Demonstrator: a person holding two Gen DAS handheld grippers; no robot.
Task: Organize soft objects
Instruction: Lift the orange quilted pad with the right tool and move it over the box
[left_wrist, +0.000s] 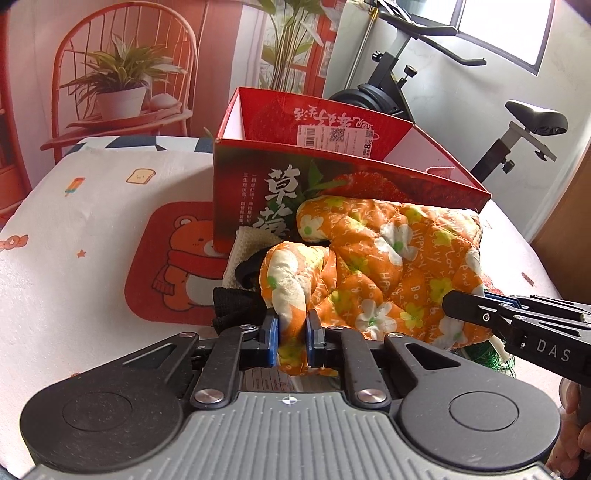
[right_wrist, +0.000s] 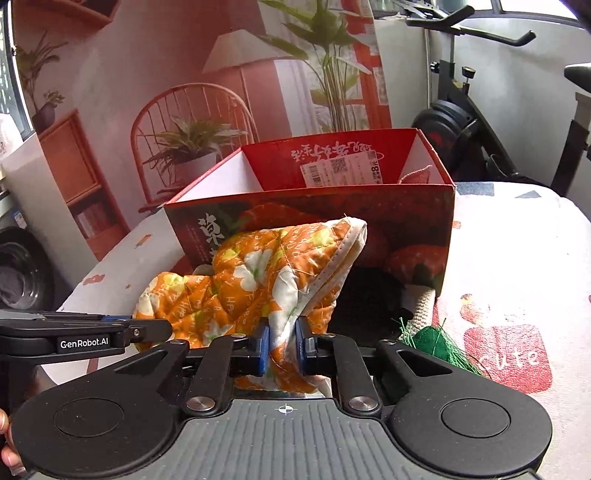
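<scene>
An orange quilted oven mitt (left_wrist: 388, 258) with white and yellow flowers hangs in front of a red strawberry box (left_wrist: 258, 177). My left gripper (left_wrist: 292, 338) is shut on the mitt's thumb end, blue pads pressing the cloth. In the right wrist view my right gripper (right_wrist: 282, 347) is shut on the mitt (right_wrist: 258, 273) near its white-trimmed cuff. The right gripper's arm (left_wrist: 517, 325) enters the left view from the right, and the left one (right_wrist: 85, 332) shows at the left of the right view. The box (right_wrist: 406, 221) stands open, with a pink cloth (right_wrist: 417, 175) inside.
Under the mitt lie a black cloth (left_wrist: 236, 302), a beige knitted piece (left_wrist: 243, 243) and a green tasselled item (right_wrist: 436, 343). All rest on a white printed cover (left_wrist: 92, 221) with a bear patch. An exercise bike (left_wrist: 480, 110) stands behind, at the right.
</scene>
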